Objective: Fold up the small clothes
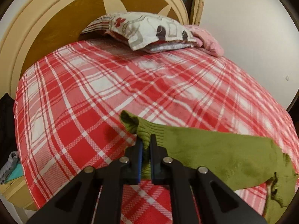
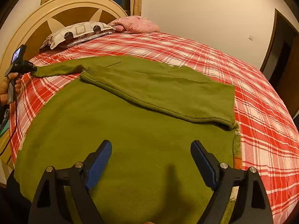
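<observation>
Left gripper fingers pinched together; right gripper fingers spread wide.

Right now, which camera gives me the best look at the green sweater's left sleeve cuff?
The left wrist view: the ribbed cuff sits close up, pinched in the left claw. The right wrist view shows that sleeve only small and far off, at the picture's left edge.
</observation>
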Available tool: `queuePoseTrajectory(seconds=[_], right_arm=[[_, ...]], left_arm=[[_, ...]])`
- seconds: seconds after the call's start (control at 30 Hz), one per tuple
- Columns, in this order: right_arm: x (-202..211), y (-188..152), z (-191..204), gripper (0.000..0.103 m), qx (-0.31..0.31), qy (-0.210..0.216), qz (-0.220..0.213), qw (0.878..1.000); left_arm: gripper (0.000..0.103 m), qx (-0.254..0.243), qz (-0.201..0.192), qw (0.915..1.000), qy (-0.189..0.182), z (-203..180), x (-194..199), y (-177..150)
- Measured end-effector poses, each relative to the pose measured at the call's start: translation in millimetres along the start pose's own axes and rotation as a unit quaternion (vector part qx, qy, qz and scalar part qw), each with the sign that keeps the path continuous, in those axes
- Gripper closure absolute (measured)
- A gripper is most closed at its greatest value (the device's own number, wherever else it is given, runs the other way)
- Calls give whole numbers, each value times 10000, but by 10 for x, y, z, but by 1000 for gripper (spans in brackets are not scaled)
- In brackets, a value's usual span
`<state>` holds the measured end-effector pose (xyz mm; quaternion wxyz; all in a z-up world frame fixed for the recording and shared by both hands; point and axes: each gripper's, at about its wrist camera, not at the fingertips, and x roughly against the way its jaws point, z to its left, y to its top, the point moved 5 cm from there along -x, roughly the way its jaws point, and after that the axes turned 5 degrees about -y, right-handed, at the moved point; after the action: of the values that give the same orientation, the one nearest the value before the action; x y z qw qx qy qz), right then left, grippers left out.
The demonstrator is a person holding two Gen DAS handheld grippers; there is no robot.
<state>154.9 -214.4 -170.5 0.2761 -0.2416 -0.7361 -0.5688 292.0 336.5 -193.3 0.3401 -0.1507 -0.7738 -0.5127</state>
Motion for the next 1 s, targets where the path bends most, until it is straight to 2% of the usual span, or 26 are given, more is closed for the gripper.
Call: queuePoseTrajectory(seconds=[0.1,0.47,0.8,1.0], right_arm=[[8,10,-18,16,-59,8,-11,10000],[166,-57,-131,16,-261,26,-153,9995],[325,-258,-455,16,-606,-83,-219,9979],[351,-385,-659,16,-848,-102,-223,9961]], left_arm=[[96,-35,-133,9995,-273,-167,160,88],[97,-607,-578,9883,-1277,-1347,920,288],[97,-1244,-718,9637,-2252,-2698,1395,232],[97,-1630,-557,9469,-2716,-3475,1474,-16]])
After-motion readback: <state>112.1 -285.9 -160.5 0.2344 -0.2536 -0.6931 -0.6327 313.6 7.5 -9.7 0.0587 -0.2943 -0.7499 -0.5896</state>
